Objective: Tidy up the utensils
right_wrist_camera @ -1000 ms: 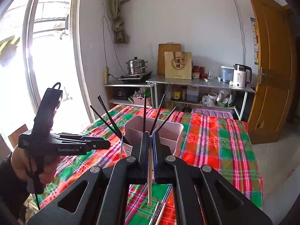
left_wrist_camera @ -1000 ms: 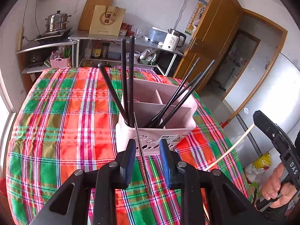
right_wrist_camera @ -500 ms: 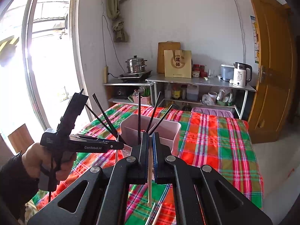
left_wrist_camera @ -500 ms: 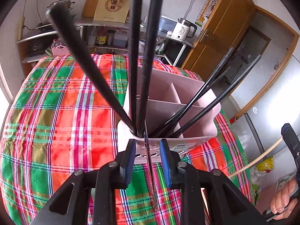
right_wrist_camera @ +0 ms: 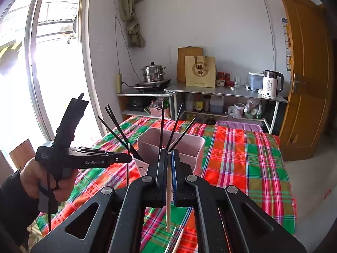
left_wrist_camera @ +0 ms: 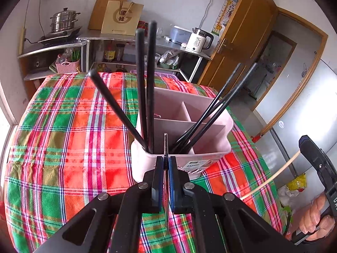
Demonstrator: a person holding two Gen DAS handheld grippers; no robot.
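Observation:
A pink divided utensil holder (left_wrist_camera: 206, 126) stands on the plaid table, with several black chopsticks (left_wrist_camera: 145, 88) leaning in its near compartment. My left gripper (left_wrist_camera: 166, 168) is shut on a thin metal chopstick (left_wrist_camera: 165, 145), held upright at the holder's near wall. In the right wrist view the holder (right_wrist_camera: 189, 145) is just ahead. My right gripper (right_wrist_camera: 168, 164) is shut on a pale wooden chopstick (right_wrist_camera: 168, 200), held upright. The left gripper (right_wrist_camera: 124, 159) shows there at left with the metal chopstick (right_wrist_camera: 128, 164).
The table wears a red and green plaid cloth (left_wrist_camera: 63, 147). More chopsticks (right_wrist_camera: 174, 238) lie on it below my right gripper. A shelf unit with a kettle (right_wrist_camera: 270, 83), a pot (right_wrist_camera: 152, 73) and a paper bag stands behind. A wooden door (right_wrist_camera: 305, 73) is at right.
My left gripper has closed on the metal chopstick and lifted it upright by the holder, then drawn back a little. The right gripper stays shut on the wooden chopstick.

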